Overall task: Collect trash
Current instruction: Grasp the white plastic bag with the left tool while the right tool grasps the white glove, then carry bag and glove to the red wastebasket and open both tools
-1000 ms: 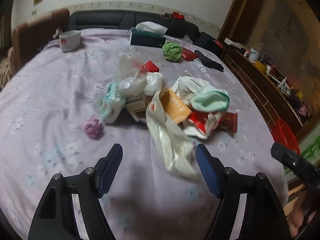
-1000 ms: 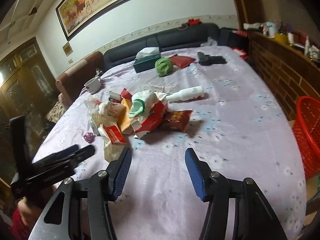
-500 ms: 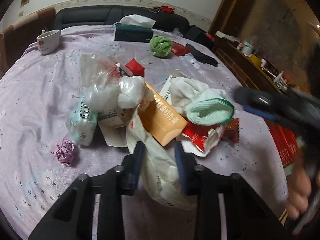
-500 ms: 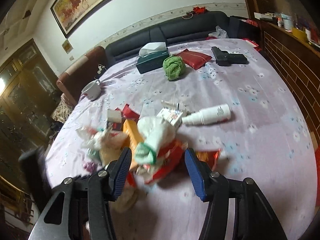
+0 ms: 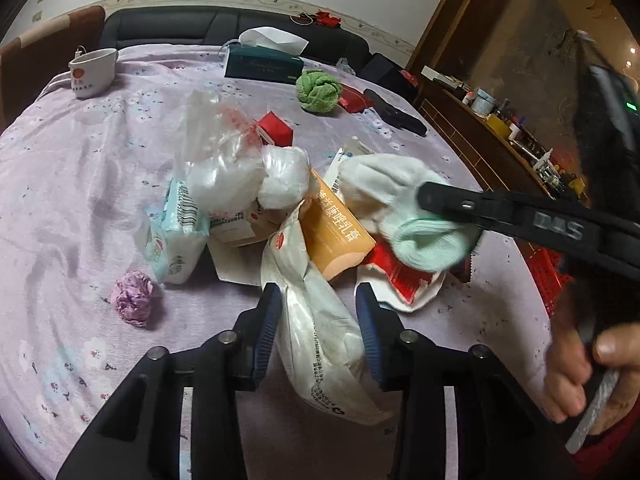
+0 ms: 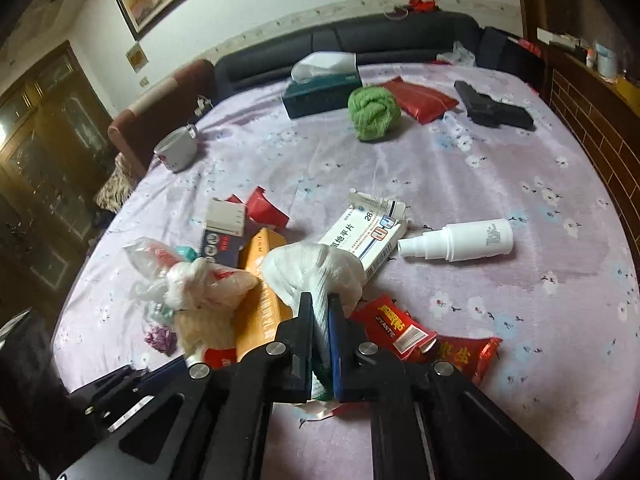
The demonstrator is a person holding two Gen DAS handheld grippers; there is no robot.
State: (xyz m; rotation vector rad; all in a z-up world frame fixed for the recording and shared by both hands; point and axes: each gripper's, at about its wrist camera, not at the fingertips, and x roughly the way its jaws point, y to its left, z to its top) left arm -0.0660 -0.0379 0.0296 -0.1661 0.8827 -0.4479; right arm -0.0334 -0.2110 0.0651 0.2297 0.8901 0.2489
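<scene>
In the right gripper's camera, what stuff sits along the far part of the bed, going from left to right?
White mug → green tissue box → green knitted ball → red packet → black toy pistol.

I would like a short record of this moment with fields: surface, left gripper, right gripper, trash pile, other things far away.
surface: table under a lilac flowered cloth
left gripper: fingers on both sides of a white plastic bag
right gripper: shut on a white sock with mint cuff
trash pile: orange box, red snack wrapper, medicine box, crumpled purple paper
far away: mug, tissue box, green cloth ball, white spray bottle
</scene>
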